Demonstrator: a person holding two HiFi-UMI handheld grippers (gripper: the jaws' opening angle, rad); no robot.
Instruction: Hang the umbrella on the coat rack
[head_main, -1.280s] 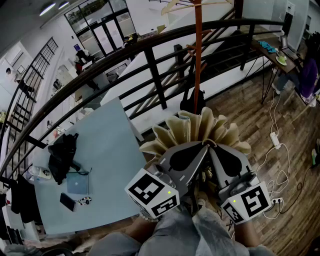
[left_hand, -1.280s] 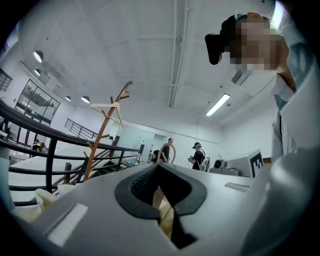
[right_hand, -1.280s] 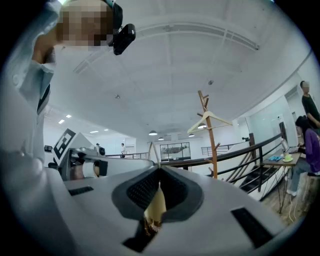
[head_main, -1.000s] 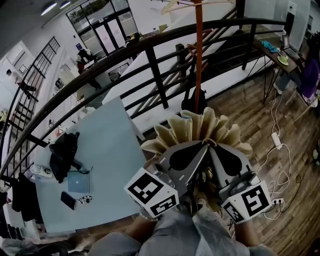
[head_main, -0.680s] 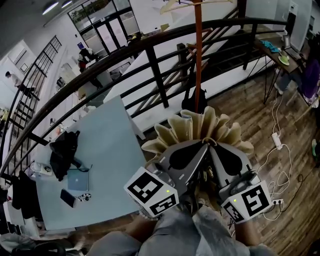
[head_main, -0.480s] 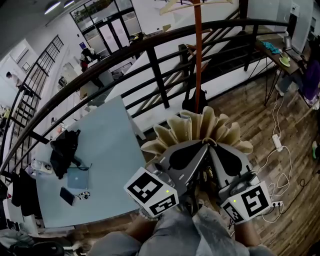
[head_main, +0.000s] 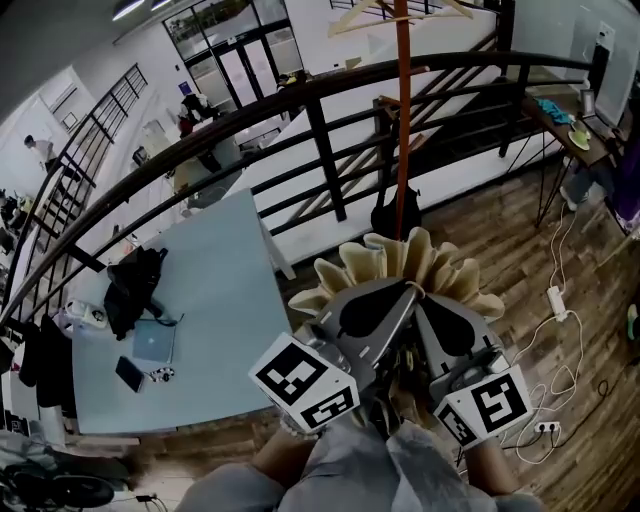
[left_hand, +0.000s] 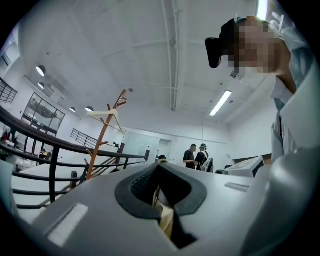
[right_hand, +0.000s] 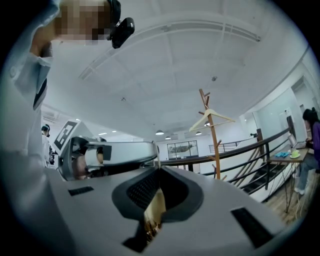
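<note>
A beige folded umbrella (head_main: 410, 268) is held upright in front of me, its pleated canopy fanning out above both grippers. My left gripper (head_main: 407, 289) and right gripper (head_main: 419, 295) meet tip to tip, each shut on the umbrella. Beige fabric is pinched in the left gripper (left_hand: 159, 166) and the right gripper (right_hand: 159, 170). The orange wooden coat rack (head_main: 402, 110) stands beyond the umbrella by the railing, with a pale hanger (head_main: 400, 12) at its top. The coat rack (left_hand: 102, 137) is left of the left jaws, and the coat rack (right_hand: 212, 140) is right of the right jaws.
A black railing (head_main: 320, 130) runs across behind the rack. A pale blue table (head_main: 200, 290) at left carries a black bag (head_main: 135, 290), a tablet (head_main: 153, 342) and a phone (head_main: 129, 374). A dark bag (head_main: 397, 215) sits at the rack's foot. Cables and a power strip (head_main: 557, 300) lie on the wooden floor.
The head view has shifted slightly, so the table and railing sit a bit further right and more of the hall shows. Both grippers keep the same hold on the umbrella.
</note>
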